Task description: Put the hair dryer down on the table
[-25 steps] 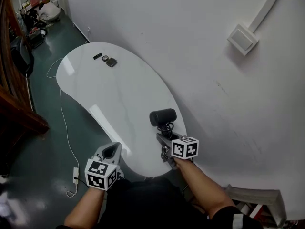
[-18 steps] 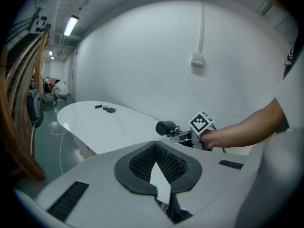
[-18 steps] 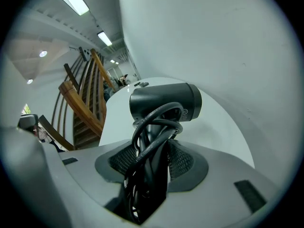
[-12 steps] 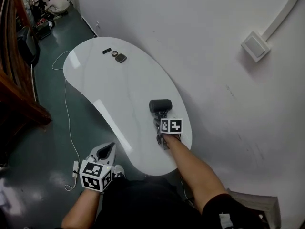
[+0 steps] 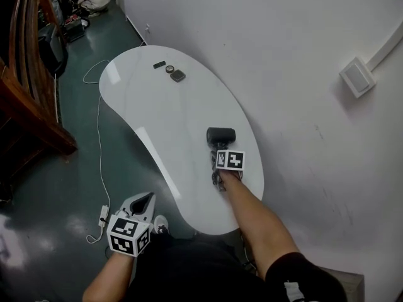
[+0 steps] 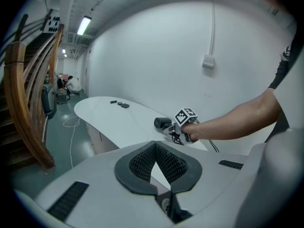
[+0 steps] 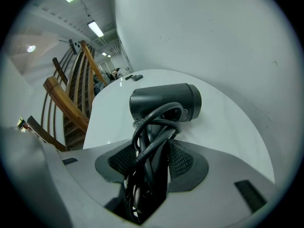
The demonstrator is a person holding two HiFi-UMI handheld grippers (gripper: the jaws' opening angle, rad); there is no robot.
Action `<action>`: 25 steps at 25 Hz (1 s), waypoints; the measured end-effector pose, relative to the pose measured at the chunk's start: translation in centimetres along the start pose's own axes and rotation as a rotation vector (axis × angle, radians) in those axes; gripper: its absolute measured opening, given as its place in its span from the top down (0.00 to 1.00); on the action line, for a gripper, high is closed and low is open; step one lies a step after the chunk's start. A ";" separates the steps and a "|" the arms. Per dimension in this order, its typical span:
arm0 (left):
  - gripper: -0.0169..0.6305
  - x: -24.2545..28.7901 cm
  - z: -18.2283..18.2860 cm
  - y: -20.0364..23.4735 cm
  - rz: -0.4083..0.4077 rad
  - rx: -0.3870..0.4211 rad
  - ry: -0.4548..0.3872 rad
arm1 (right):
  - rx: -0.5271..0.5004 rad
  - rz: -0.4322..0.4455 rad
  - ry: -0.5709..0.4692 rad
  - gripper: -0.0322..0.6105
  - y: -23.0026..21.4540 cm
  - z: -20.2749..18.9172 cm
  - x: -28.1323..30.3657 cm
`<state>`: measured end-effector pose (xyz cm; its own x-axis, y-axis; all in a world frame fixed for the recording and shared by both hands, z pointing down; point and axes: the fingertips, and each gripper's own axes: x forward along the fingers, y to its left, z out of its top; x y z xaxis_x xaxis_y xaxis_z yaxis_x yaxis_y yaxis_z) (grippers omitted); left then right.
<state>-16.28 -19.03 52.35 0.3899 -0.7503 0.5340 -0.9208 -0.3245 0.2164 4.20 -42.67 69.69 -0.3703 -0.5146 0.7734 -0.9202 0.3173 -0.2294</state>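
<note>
The black hair dryer (image 5: 221,135) has its cord wound round the handle. My right gripper (image 5: 218,151) is shut on that handle, pads pressed on both sides of the handle and cord (image 7: 151,146). The barrel (image 7: 165,101) lies crosswise just ahead of the jaws, low over the white table (image 5: 164,118), near its wall-side edge. Whether it touches the top I cannot tell. My left gripper (image 5: 146,198) hangs off the table's near edge above the floor, shut with nothing in it, its pads (image 6: 142,161) meeting at the tips. From there the hair dryer (image 6: 162,123) shows ahead.
A few small dark objects (image 5: 177,75) lie at the table's far end. The white wall runs close along the right, with a box (image 5: 357,77) mounted on it. A white cable (image 5: 99,137) and power strip (image 5: 104,215) lie on the green floor. A wooden stair rail (image 5: 31,106) stands at left.
My right gripper has carried the hair dryer from the table's near edge further in over the top. The left gripper has stayed off the near edge, shut.
</note>
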 end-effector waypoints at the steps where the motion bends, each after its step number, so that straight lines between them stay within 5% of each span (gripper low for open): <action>1: 0.96 -0.1 0.0 0.1 0.004 -0.002 -0.001 | -0.005 -0.005 0.004 0.65 -0.1 0.0 0.2; 15: 0.96 0.5 0.8 0.8 -0.008 -0.002 -0.008 | -0.072 -0.001 0.062 0.63 0.0 -1.7 0.9; 25: 0.96 2.2 2.5 -0.2 -0.067 0.036 -0.023 | -0.062 0.008 -0.025 0.62 0.3 -1.1 -3.0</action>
<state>-15.23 -22.05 51.45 0.4515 -0.7392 0.4998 -0.8916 -0.3948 0.2216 5.15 -40.15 67.99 -0.3817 -0.5309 0.7566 -0.9076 0.3700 -0.1983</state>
